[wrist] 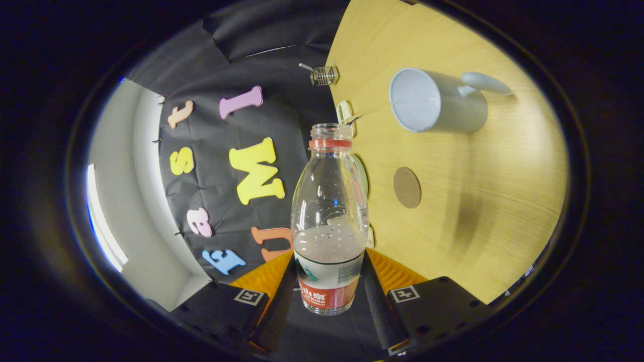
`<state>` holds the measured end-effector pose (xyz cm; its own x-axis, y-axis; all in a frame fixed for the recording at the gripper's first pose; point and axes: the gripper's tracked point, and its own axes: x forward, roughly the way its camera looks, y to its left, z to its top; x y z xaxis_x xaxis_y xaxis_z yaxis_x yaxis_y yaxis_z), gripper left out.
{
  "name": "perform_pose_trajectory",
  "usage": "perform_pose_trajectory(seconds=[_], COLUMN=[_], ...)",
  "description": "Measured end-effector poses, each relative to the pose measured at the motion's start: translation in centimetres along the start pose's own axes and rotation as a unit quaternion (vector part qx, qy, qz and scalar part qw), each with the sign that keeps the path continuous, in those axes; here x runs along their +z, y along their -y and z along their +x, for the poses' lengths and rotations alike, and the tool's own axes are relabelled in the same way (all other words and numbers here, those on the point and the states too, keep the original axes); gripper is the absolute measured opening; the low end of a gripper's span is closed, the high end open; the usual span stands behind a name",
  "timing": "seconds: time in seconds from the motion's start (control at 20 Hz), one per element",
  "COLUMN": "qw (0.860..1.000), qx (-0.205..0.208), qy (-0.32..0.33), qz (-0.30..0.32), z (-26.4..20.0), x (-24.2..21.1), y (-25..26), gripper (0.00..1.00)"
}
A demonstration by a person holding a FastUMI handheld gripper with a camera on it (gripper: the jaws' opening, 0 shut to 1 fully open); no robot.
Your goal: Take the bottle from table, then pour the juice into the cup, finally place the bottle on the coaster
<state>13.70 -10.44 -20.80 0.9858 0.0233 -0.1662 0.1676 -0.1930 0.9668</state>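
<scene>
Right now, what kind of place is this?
Probably a staged test booth rather than a home: a black cloth wall backs a bare wooden table holding a cup and coaster. The tool grips an uncapped bottle.

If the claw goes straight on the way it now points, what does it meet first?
Probably the booth's black cloth wall; the claw, shut on the bottle, points past the table's edge. Depth is unclear.

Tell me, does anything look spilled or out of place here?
Nothing stands out. The gripper holds the clear plastic bottle, cap off, partly filled. The grey cup and round brown coaster sit on the dry wooden table.
</scene>
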Motion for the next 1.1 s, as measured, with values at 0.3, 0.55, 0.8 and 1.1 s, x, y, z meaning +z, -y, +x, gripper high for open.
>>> perform_pose_trajectory(seconds=[0.3, 0.55, 0.8, 1.1], qw=[1.0, 1.0, 1.0, 0.999], qx=[0.008, 0.01, 0.006, 0.006], qy=[-0.005, -0.004, -0.004, -0.008], qz=[0.005, 0.013, 0.024, 0.037], z=[0.2, 0.4, 0.6, 0.6], x=[-0.4, 0.0, 0.0, -0.2], y=[-1.0, -1.5, -1.5, -2.1], gripper=[0.76, 0.76, 0.76, 0.76])
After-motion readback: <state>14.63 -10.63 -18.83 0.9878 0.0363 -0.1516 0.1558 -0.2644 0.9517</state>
